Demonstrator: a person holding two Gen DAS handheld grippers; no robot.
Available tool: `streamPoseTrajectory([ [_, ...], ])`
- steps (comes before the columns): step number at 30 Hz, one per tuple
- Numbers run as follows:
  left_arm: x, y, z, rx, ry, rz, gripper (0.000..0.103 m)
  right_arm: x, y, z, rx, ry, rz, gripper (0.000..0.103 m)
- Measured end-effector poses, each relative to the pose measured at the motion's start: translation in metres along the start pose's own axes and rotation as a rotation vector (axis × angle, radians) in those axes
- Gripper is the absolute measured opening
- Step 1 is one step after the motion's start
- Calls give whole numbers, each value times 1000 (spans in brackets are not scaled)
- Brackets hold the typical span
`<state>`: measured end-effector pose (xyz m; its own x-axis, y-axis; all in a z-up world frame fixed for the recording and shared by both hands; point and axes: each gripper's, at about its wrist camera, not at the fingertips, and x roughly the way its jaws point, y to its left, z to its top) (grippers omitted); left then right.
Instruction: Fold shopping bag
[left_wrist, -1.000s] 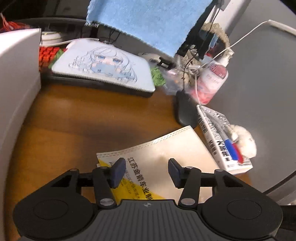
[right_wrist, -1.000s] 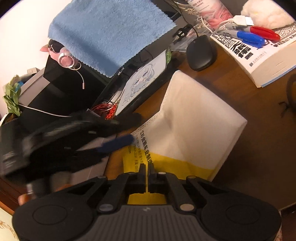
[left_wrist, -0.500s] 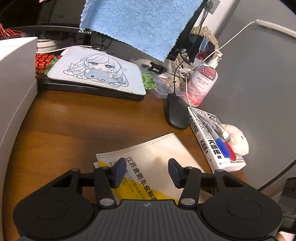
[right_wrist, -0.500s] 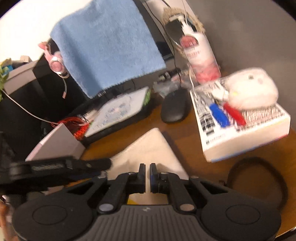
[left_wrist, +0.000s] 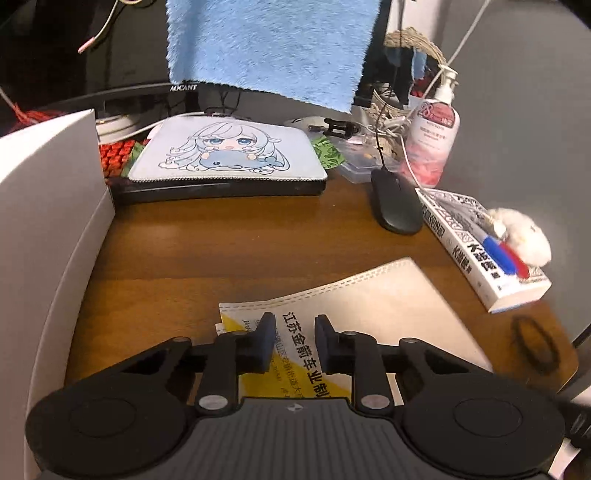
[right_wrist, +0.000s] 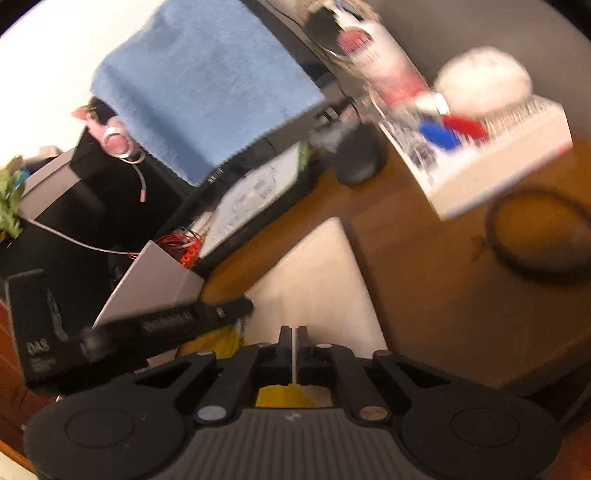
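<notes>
Cream-and-yellow folded fabric shopping bag (left_wrist: 373, 306) lies flat on my cluttered brown wooden desk (left_wrist: 221, 243). My left gripper (left_wrist: 294, 334) hovers over it, jaws parted. My right gripper (right_wrist: 293, 341) is nearly closed on nothing; its view's blurred.

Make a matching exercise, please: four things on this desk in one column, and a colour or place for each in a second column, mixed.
Things:
1. shopping bag
2. computer mouse
3. towel
4. two markers

Colour or place:
A. light blue, hanging over the monitor
B. lying on the book, beside a white plush toy
C. cream and yellow, flat on the wooden desk
D. black, beside the pink pump bottle

Pairs: 1-C, 2-D, 3-A, 4-B
</notes>
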<state>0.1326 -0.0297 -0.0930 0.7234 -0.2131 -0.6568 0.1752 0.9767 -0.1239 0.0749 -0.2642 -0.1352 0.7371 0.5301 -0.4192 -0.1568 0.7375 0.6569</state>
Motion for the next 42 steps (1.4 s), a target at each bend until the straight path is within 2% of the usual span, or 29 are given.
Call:
streamPoseTrajectory([
  [3,0,6,1,-25,2,-42,33,-5,19,9,-156,-67,-54,7],
  [5,0,11,2,-57,4,-98,50,1,31,14,-264,-80,-100,7],
  [6,0,14,2,-74,5,-127,55,5,36,16,-304,-76,-117,7],
  [8,0,18,3,-101,7,-178,68,15,39,18,-335,-49,-108,7],
  [10,-1,18,2,-96,3,-186,69,23,40,18,-360,-33,-107,6],
  [13,-3,13,2,-78,-9,-198,72,31,39,11,-401,-30,-153,6],
  [15,-10,13,2,-87,-26,-214,72,34,36,6,-403,-26,-171,1],
  [18,-24,16,3,-101,-51,-239,72,32,32,1,-387,-48,-184,0],
  [19,-27,15,3,-102,-47,-228,71,31,30,0,-368,-56,-185,0],
  [21,-31,13,0,-94,-32,-198,55,28,27,-1,-327,-76,-195,0],
  [23,-31,7,-5,-70,-16,-167,22,25,26,-4,-303,-100,-213,0],
  [25,-25,3,-10,-37,2,-138,5,23,25,-6,-284,-119,-224,0],
  [31,-13,1,-17,-10,9,-102,3,23,19,-7,-216,-147,-218,0],
  [34,-12,7,-16,-30,12,-124,4,25,19,-6,-197,-156,-223,0],
  [38,-9,16,-14,-53,19,-161,3,28,25,-10,-242,-167,-247,0],
  [40,-8,18,-15,-50,19,-171,3,25,23,-6,-223,-146,-219,0],
  [42,-9,18,-15,-47,17,-174,3,16,16,1,-157,-116,-143,3],
])
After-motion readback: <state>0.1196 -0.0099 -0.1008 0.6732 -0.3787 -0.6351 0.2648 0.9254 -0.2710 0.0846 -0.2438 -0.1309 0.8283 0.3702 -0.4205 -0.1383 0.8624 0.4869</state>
